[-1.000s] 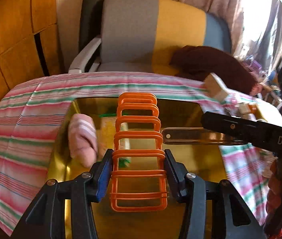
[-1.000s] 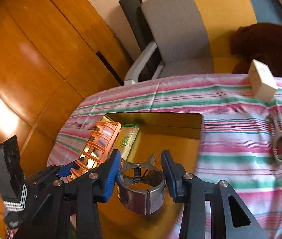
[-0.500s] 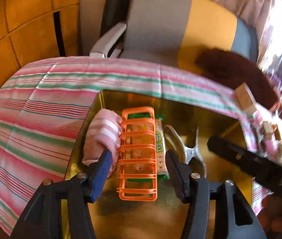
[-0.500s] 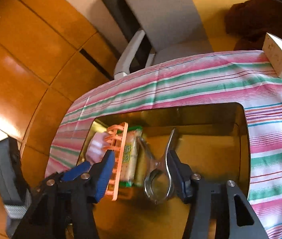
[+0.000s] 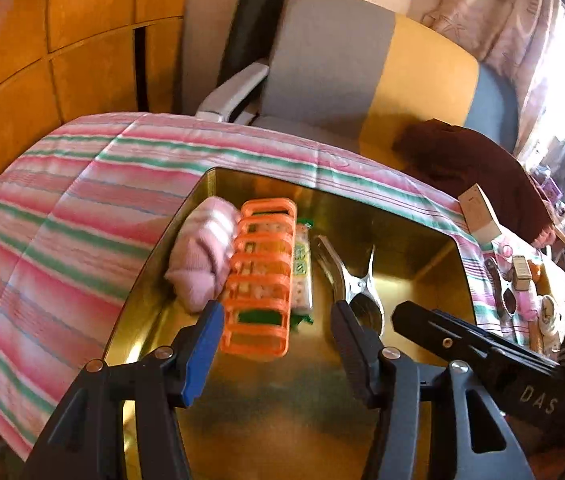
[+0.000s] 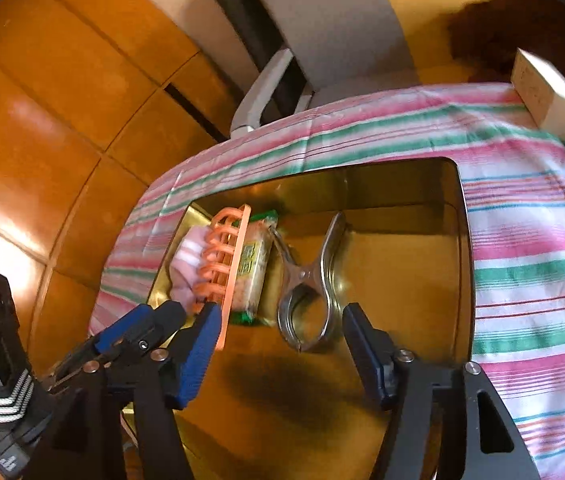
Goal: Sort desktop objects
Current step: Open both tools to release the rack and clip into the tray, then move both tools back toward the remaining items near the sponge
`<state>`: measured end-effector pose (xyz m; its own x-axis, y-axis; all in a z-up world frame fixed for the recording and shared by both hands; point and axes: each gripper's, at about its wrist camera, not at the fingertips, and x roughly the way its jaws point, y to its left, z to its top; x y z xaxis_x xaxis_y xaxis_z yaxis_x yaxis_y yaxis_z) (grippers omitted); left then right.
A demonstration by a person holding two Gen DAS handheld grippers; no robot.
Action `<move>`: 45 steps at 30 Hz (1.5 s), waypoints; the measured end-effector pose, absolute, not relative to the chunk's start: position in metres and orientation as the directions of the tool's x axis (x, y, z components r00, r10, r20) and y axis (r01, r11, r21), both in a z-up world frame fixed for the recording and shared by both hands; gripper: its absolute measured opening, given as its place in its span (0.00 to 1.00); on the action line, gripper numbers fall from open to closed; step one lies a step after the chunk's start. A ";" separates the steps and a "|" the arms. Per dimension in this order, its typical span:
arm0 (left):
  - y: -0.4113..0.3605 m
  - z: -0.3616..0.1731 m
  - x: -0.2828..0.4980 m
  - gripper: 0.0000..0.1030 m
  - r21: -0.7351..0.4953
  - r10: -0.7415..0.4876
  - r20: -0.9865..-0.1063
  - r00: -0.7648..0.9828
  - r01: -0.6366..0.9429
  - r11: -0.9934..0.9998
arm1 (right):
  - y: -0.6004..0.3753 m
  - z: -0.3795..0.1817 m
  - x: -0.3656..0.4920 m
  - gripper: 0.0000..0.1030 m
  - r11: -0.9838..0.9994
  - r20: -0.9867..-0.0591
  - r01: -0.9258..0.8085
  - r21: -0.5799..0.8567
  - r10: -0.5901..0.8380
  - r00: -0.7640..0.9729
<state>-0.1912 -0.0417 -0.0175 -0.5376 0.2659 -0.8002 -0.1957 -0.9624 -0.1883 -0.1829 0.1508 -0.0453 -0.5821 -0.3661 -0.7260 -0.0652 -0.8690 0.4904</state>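
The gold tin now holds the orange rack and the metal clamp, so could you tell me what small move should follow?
Probably lift both open hand-held grippers out of the tin and turn toward the cardboard box on the striped cloth.

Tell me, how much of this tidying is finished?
Four things lie in the gold tray: pink cloth, orange rack, snack packet, metal clamp. The left gripper and right gripper hold nothing. A small box and other small items on the striped cloth remain.

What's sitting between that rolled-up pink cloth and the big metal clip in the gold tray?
An orange plastic rack resting on a packet of biscuits lies between the pink cloth and the metal clip. Both views show it.
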 end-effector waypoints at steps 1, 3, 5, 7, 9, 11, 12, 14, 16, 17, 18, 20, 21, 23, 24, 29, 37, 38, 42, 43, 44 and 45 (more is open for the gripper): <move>-0.044 -0.018 -0.188 0.55 -0.199 0.270 -0.799 -0.538 -0.187 -0.962 | 0.149 -0.043 -0.180 0.63 -0.879 -0.730 -0.055 0.473 -0.356 -0.584; -0.047 -0.018 -0.181 0.55 -0.208 0.270 -0.795 -0.543 -0.175 -0.962 | 0.146 -0.039 -0.174 0.64 -0.893 -0.731 -0.035 0.449 -0.344 -0.590; -0.048 -0.018 -0.174 0.55 -0.197 0.257 -0.793 -0.552 -0.167 -0.966 | 0.142 -0.035 -0.167 0.66 -0.911 -0.734 -0.013 0.413 -0.324 -0.597; -0.051 -0.018 -0.167 0.55 -0.188 0.243 -0.790 -0.562 -0.156 -0.970 | 0.138 -0.032 -0.161 0.67 -0.928 -0.736 0.010 0.372 -0.302 -0.605; -0.054 -0.019 -0.162 0.55 -0.194 0.242 -0.791 -0.562 -0.144 -0.970 | 0.133 -0.028 -0.155 0.69 -0.940 -0.736 0.037 0.340 -0.290 -0.612; -0.056 -0.020 -0.157 0.55 -0.201 0.241 -0.793 -0.560 -0.133 -0.970 | 0.131 -0.025 -0.149 0.73 -0.944 -0.736 0.051 0.325 -0.286 -0.614; -0.056 -0.021 -0.154 0.55 -0.202 0.240 -0.793 -0.559 -0.130 -0.971 | 0.131 -0.024 -0.146 0.75 -0.945 -0.736 0.056 0.323 -0.288 -0.613; -0.056 -0.021 -0.147 0.55 -0.202 0.238 -0.792 -0.562 -0.128 -0.971 | 0.130 -0.022 -0.141 0.77 -0.948 -0.735 0.066 0.312 -0.285 -0.615; -0.054 -0.021 -0.141 0.55 -0.198 0.235 -0.791 -0.564 -0.127 -0.972 | 0.130 -0.019 -0.134 0.78 -0.956 -0.735 0.077 0.284 -0.269 -0.623; -0.053 -0.021 -0.139 0.55 -0.198 0.235 -0.792 -0.564 -0.126 -0.972 | 0.129 -0.018 -0.131 0.80 -0.959 -0.734 0.084 0.270 -0.261 -0.626; -0.051 -0.022 -0.137 0.55 -0.201 0.237 -0.793 -0.561 -0.126 -0.972 | 0.128 -0.016 -0.128 0.80 -0.962 -0.734 0.091 0.256 -0.254 -0.630; -0.048 -0.023 -0.134 0.55 -0.201 0.236 -0.796 -0.558 -0.126 -0.972 | 0.129 -0.014 -0.123 0.81 -0.966 -0.733 0.096 0.242 -0.247 -0.634; -0.046 -0.023 -0.132 0.55 -0.197 0.233 -0.797 -0.557 -0.126 -0.972 | 0.130 -0.013 -0.121 0.81 -0.966 -0.732 0.098 0.238 -0.245 -0.635; -0.042 -0.021 -0.128 0.55 -0.192 0.231 -0.796 -0.559 -0.128 -0.973 | 0.132 -0.011 -0.116 0.82 -0.969 -0.729 0.105 0.224 -0.238 -0.642; -0.040 -0.020 -0.126 0.55 -0.192 0.232 -0.795 -0.560 -0.131 -0.973 | 0.133 -0.009 -0.113 0.83 -0.971 -0.727 0.107 0.212 -0.230 -0.647; -0.029 -0.016 -0.115 0.55 -0.179 0.230 -0.790 -0.568 -0.144 -0.973 | 0.141 0.000 -0.096 0.93 -0.983 -0.708 0.092 0.162 -0.180 -0.683; -0.002 -0.014 -0.098 0.55 -0.182 0.261 -0.789 -0.556 -0.193 -0.964 | 0.167 0.005 -0.073 1.00 -0.989 -0.687 0.047 0.139 -0.130 -0.715; 0.002 -0.014 -0.097 0.55 -0.183 0.265 -0.790 -0.554 -0.200 -0.963 | 0.170 0.005 -0.069 1.00 -0.990 -0.684 0.040 0.138 -0.124 -0.719; 0.019 -0.013 -0.089 0.55 -0.186 0.287 -0.788 -0.545 -0.233 -0.954 | 0.184 0.006 -0.056 1.00 -0.991 -0.679 0.007 0.137 -0.099 -0.728; 0.024 -0.012 -0.086 0.55 -0.187 0.295 -0.785 -0.544 -0.246 -0.951 | 0.188 0.006 -0.053 1.00 -0.990 -0.675 0.000 0.138 -0.094 -0.731; 0.028 -0.011 -0.084 0.55 -0.185 0.301 -0.783 -0.544 -0.258 -0.948 | 0.192 0.006 -0.050 1.00 -0.991 -0.673 -0.007 0.137 -0.087 -0.735; 0.033 -0.010 -0.081 0.55 -0.182 0.306 -0.781 -0.544 -0.271 -0.945 | 0.197 0.006 -0.046 1.00 -0.991 -0.669 -0.019 0.134 -0.077 -0.739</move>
